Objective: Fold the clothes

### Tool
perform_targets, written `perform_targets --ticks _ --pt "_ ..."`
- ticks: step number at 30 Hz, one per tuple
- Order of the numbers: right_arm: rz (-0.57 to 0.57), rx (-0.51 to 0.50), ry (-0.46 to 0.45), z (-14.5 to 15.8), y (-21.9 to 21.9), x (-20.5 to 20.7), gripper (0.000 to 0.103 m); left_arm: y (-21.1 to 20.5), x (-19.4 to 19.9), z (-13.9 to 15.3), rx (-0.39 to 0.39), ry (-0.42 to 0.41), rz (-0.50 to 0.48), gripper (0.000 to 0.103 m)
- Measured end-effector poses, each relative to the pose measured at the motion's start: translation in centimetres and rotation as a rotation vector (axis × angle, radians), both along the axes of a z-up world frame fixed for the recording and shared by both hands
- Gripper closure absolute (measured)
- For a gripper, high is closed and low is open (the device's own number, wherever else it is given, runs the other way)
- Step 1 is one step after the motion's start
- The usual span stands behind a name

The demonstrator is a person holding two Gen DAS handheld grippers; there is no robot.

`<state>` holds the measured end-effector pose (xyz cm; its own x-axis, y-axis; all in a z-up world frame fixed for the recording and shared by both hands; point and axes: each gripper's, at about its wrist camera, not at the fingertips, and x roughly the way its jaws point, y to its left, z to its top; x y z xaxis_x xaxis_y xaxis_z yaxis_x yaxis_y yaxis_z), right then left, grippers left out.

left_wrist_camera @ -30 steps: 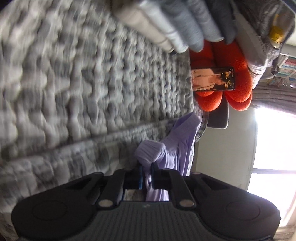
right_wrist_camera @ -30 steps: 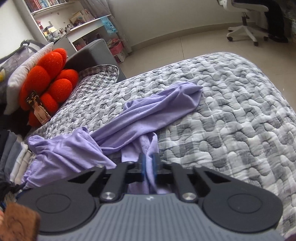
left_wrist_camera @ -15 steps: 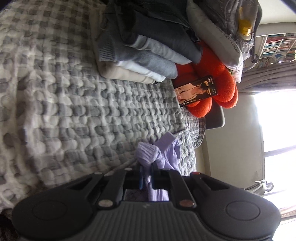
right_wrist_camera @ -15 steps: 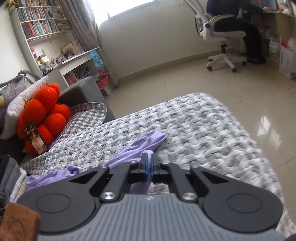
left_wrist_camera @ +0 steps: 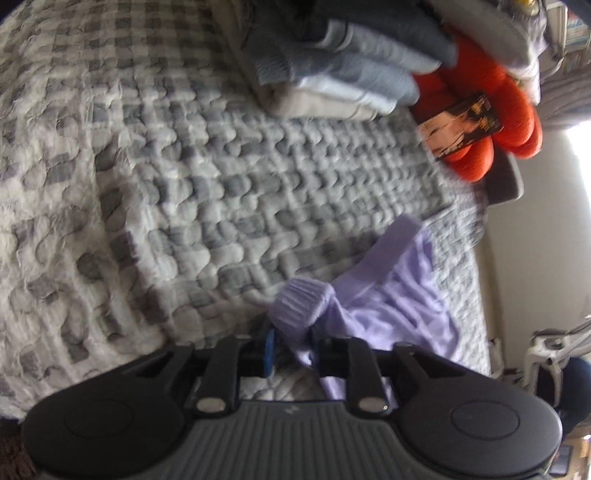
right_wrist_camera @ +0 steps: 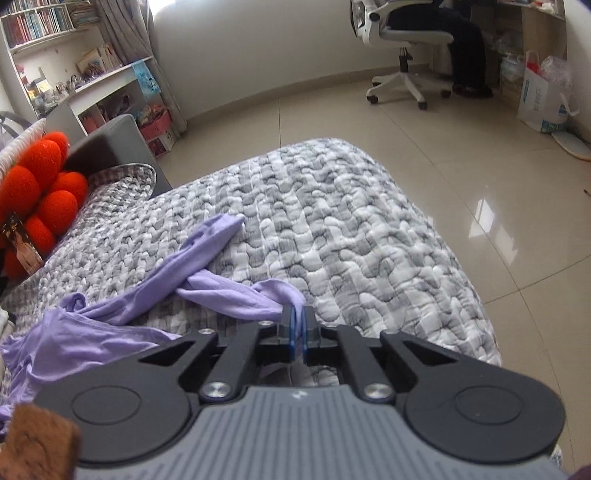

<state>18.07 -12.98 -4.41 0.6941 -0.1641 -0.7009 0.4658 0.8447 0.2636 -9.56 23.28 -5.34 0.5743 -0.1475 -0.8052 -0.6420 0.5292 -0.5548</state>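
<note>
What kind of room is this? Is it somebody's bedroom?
Most likely a bedroom or study at home. A bed with a grey quilt fills the middle, a bookshelf full of books stands by the wall, and a white desk chair sits at a desk. A stack of folded clothes lies on the bed.

Left gripper (left_wrist_camera: 291,349) jaws now opening around the lilac garment (left_wrist_camera: 384,295), no longer clamped.

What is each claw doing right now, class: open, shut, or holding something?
Left claw: jaws opening, with the crumpled lilac fabric garment between them.
Right claw: shut on the same garment's edge.
</note>
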Motion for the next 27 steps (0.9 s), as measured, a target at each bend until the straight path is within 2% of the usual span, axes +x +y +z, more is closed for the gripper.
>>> perform_targets --ticks 1,4,6,7,8,13,19,22,27 --pt "0.001 0.002 0.001 -0.1 0.0 0.1 0.090 0.0 0.0 0.3 0.022 -0.004 0.004 0.059" --pt "0.011 -0.001 -0.004 -0.2 0.0 0.5 0.087 0.0 -0.1 1.3 0.080 -0.047 0.032 0.047" --pt "0.012 0.008 -0.016 -0.2 -0.2 0.8 0.073 0.0 0.3 1.8 0.102 -0.072 0.035 0.041" --pt "0.012 0.012 -0.023 -0.2 -0.2 0.9 0.060 0.0 0.6 1.9 0.108 -0.082 0.029 0.039" --pt "0.013 0.016 -0.031 -0.2 -0.3 1.1 0.059 0.1 1.0 2.0 0.114 -0.092 0.022 0.038" --pt "0.021 0.060 -0.072 0.0 -0.2 2.5 0.059 -0.8 3.9 1.7 0.139 -0.140 -0.049 0.038" --pt "0.026 0.111 -0.096 0.1 0.2 4.5 0.059 -1.4 7.1 0.7 0.092 -0.225 -0.060 0.038" --pt "0.026 0.115 -0.098 0.0 0.4 5.5 0.059 -1.8 8.7 0.4 0.062 -0.238 -0.066 0.038" --pt "0.024 0.105 -0.105 -0.4 0.6 6.8 0.059 -2.4 10.7 0.4 0.098 -0.238 -0.085 0.039"
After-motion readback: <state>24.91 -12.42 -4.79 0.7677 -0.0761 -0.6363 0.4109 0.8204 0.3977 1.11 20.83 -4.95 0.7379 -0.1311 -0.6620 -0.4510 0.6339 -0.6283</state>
